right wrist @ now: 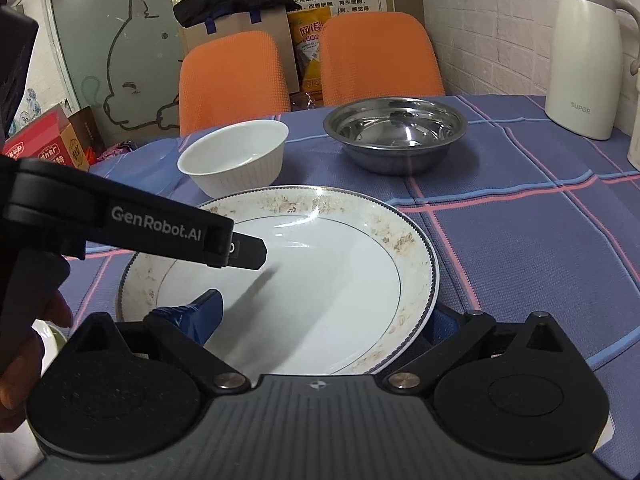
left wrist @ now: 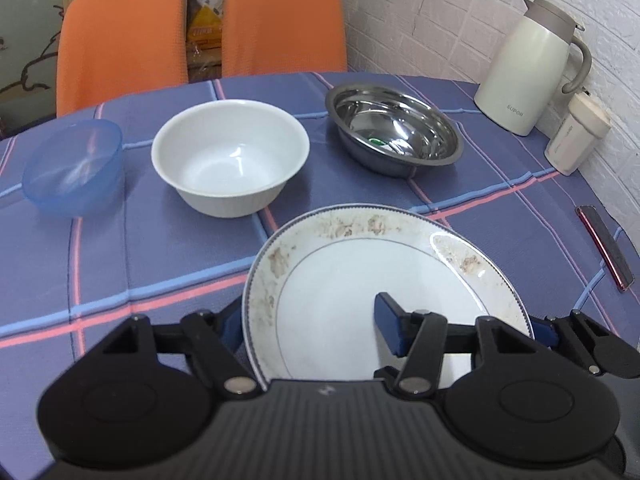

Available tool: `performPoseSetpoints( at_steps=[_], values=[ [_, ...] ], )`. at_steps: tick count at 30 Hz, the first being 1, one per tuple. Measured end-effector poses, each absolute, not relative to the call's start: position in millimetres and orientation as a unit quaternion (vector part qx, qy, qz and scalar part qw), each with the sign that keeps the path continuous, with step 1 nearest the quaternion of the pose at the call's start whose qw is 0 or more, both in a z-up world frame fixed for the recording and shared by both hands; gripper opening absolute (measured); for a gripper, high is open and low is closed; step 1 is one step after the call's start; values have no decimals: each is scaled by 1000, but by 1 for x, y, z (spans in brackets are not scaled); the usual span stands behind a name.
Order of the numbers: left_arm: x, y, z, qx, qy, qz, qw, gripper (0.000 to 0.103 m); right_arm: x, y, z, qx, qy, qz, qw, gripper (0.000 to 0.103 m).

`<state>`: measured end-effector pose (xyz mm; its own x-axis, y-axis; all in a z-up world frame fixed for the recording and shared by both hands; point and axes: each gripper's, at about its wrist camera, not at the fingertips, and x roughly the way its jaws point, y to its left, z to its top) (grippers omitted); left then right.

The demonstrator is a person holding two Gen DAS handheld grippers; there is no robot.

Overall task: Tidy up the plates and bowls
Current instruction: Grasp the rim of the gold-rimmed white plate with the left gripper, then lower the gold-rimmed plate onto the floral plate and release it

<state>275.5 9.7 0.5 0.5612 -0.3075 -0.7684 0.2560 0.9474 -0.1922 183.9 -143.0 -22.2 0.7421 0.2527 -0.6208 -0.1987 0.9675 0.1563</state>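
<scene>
On the counter (left wrist: 160, 260), a blue plastic bowl (left wrist: 72, 168), a white bowl (left wrist: 230, 156) and a steel bowl (left wrist: 394, 128) stand in a row at the far side, well apart. The plate (left wrist: 360, 272) lies nearer, flat on the cloth as far as I can tell. The left gripper (left wrist: 310, 320) straddles the plate's left rim with its fingers apart, one pad outside the rim and one over the well. The right gripper (right wrist: 320, 312) does the same at the right rim, also unclamped. Both are equally near, so closing on opposite rims looks like the next move. Only the right wrist view shows both tools over the plate. Only the left shows the blue bowl.
</scene>
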Motion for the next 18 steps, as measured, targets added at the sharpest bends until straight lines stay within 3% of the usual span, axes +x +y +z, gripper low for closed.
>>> performPoseSetpoints(
  at_steps=[18],
  values=[
    [136, 116, 47, -38, 360, -70, 929, 56, 89, -45, 6, 3, 276, 220, 936, 89]
  ],
)
